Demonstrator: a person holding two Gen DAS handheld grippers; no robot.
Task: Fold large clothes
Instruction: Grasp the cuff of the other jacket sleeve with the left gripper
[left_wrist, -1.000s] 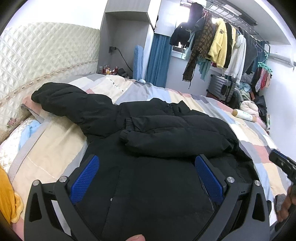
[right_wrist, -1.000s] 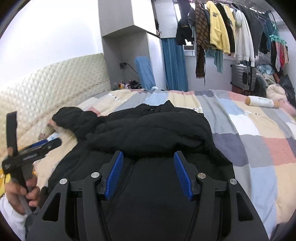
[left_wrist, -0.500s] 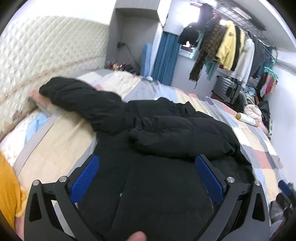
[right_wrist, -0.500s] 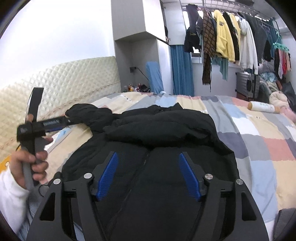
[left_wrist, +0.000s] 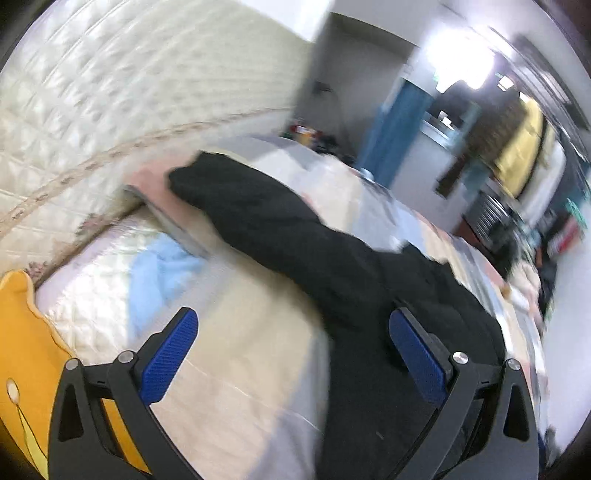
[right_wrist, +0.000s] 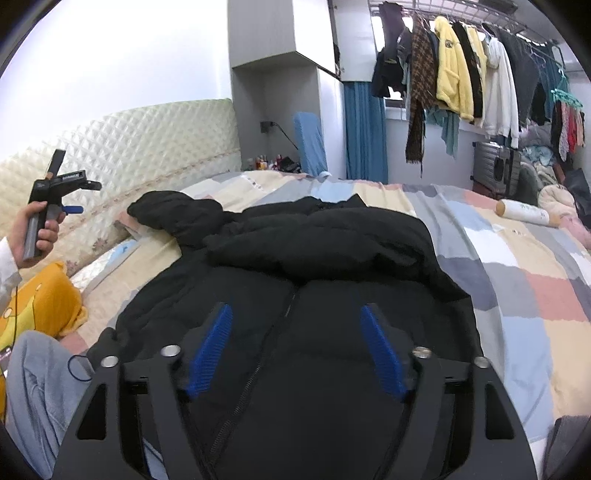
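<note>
In the left wrist view, blurred, the left claw (left_wrist: 291, 354) stands spread wide with nothing between its blue pads (left_wrist: 168, 356). The black jacket (left_wrist: 369, 295) lies on the bed (left_wrist: 240, 369); its outstretched sleeve (left_wrist: 236, 199) runs to the far left toward the quilted headboard (left_wrist: 110, 92), and the jacket's body sits under the right pad. A yellow cushion (left_wrist: 26, 350) lies at the near left. In the right wrist view, the right claw (right_wrist: 295, 350) is opening, its pads apart just above the jacket's (right_wrist: 314, 295) zipped front, gripping nothing. The other sleeve lies folded across the chest, beyond the claw. At far left a hand (right_wrist: 35, 230) holds the left claw (right_wrist: 75, 195) raised, well apart from the jacket.
</note>
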